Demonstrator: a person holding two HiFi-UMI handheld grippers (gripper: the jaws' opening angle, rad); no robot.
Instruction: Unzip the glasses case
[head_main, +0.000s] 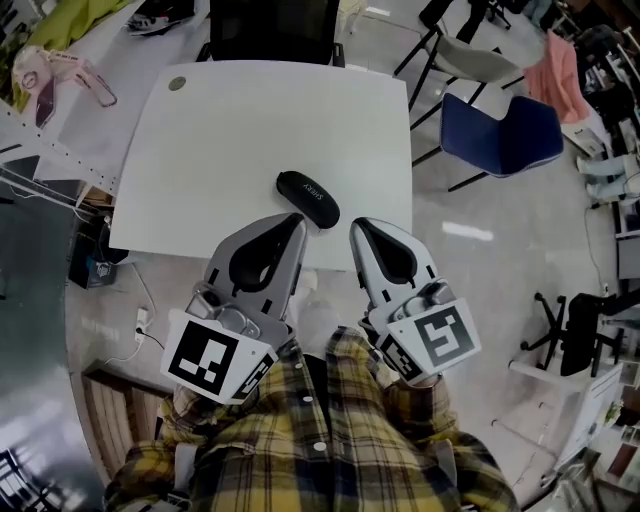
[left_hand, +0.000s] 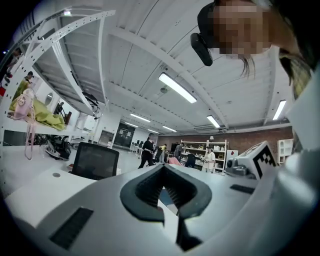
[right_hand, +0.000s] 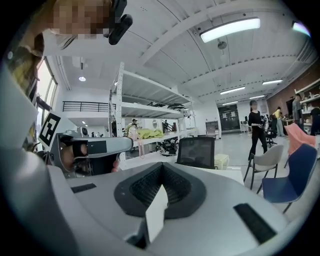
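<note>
The black glasses case (head_main: 307, 198) lies zipped shut near the front edge of the white table (head_main: 250, 120). My left gripper (head_main: 298, 222) is held level just in front of the case, with its tips close to the case's near side and its jaws shut on nothing. To its right, my right gripper (head_main: 357, 228) is also shut and empty, its tips a little off the case's right end. In the left gripper view (left_hand: 162, 167) and the right gripper view (right_hand: 161, 167) the closed jaws hide the case.
A black office chair (head_main: 272, 30) stands at the table's far side. A blue chair (head_main: 505, 135) and a grey chair (head_main: 470, 60) stand on the floor to the right. Shelving (head_main: 40, 150) and cables are to the left. People walk far off in the room (left_hand: 147, 150).
</note>
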